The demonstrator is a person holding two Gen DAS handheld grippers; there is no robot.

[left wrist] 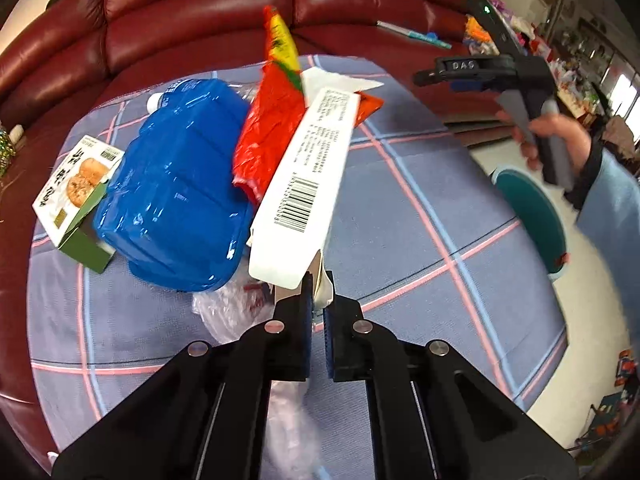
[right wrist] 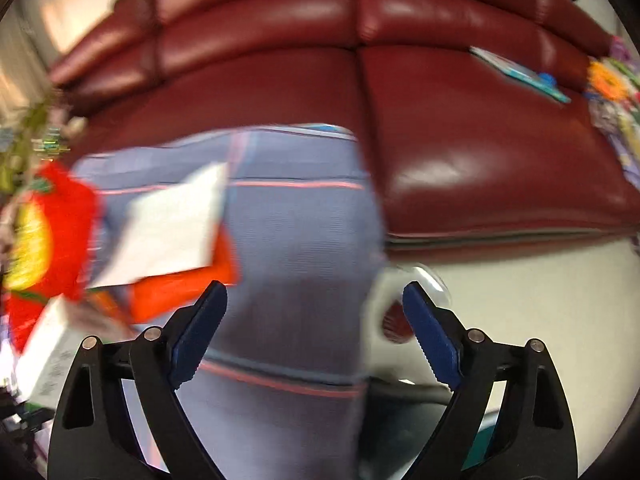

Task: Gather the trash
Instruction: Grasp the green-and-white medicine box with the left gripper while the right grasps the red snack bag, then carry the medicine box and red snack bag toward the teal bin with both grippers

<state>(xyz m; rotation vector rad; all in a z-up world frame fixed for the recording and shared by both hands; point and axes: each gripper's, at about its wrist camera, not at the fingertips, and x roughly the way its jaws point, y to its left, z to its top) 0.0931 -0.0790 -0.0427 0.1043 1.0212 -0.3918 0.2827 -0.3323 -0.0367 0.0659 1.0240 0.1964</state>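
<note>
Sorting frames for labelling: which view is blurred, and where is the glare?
Left wrist view: mostly sharp, glare on the blue plastic container and red sofa. Right wrist view: motion blur smears the tablecloth and wrappers; the right claw stays crisp.

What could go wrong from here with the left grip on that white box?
1. The left gripper pinches the white box only at its end flap, so the long carton could pivot or slip out.
2. The box sticks out over the red wrapper and beside the blue plastic bottle; swinging it may knock them around the table.
3. The right gripper is open and empty, and its view is motion-blurred, so it offers no support.
</note>
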